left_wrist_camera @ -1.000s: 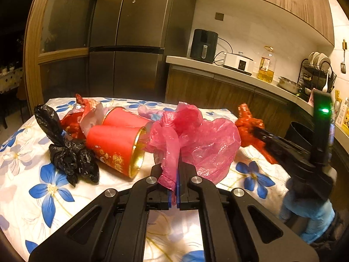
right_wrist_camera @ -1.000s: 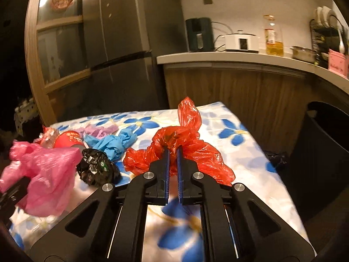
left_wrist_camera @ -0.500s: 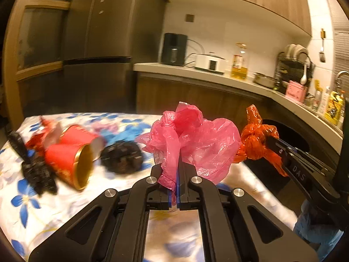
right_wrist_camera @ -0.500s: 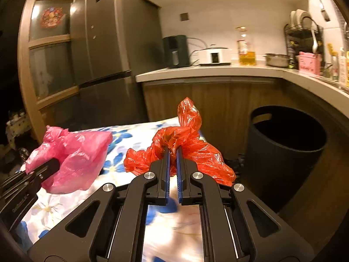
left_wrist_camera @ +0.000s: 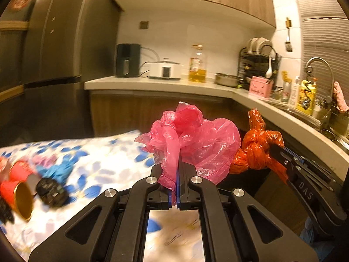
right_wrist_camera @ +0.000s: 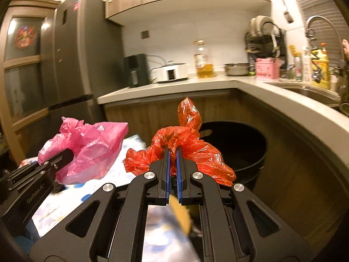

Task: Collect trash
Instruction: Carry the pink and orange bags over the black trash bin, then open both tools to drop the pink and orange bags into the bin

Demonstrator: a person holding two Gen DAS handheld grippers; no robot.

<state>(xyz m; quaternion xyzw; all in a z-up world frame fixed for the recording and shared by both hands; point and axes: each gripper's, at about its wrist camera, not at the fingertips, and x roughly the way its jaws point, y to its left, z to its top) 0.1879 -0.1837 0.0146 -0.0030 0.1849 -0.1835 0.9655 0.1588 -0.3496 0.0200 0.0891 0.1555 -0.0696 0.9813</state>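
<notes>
Floral tablecloth carries red cans, black wad.

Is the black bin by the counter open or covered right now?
Open. The black bin shows a bare rim and dark interior with no lid, behind the red bag in the right gripper.

Bags held side by side above bench edge: left gripper's bag at 9 o'clock of right's, bin behind, cups far at 9.
</notes>
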